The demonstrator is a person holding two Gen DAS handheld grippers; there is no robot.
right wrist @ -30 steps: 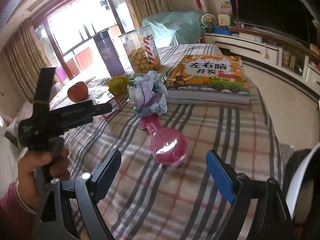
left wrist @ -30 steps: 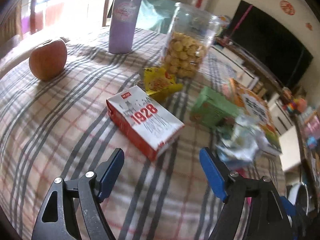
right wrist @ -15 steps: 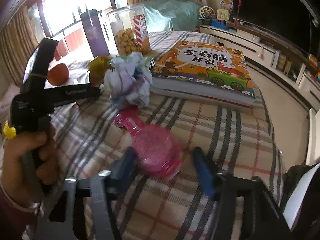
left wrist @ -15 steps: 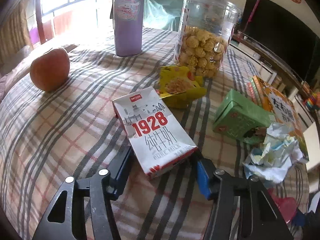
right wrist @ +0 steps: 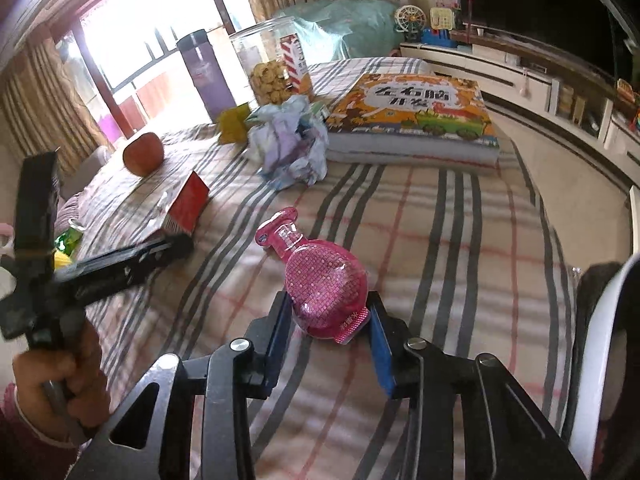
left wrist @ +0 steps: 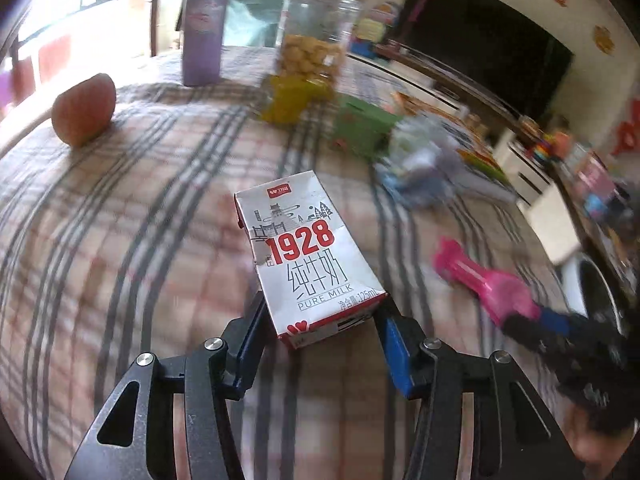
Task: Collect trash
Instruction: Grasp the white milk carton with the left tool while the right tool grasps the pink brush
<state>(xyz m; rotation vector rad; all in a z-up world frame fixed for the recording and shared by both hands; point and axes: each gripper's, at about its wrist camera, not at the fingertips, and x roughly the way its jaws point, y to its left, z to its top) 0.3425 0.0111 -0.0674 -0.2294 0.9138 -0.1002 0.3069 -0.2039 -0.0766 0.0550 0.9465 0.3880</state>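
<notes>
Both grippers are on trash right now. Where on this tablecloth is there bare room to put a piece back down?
Bare cloth lies between the apple and the milk carton, and right of the pink pouch, below the book. It is crowded from the purple bottle and snack jar down to the yellow wrapper, green carton and crumpled paper.

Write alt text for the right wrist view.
The right gripper has just closed on a pink bottle-shaped pouch lying on the plaid tablecloth. Beyond lie crumpled paper and a picture book.
</notes>
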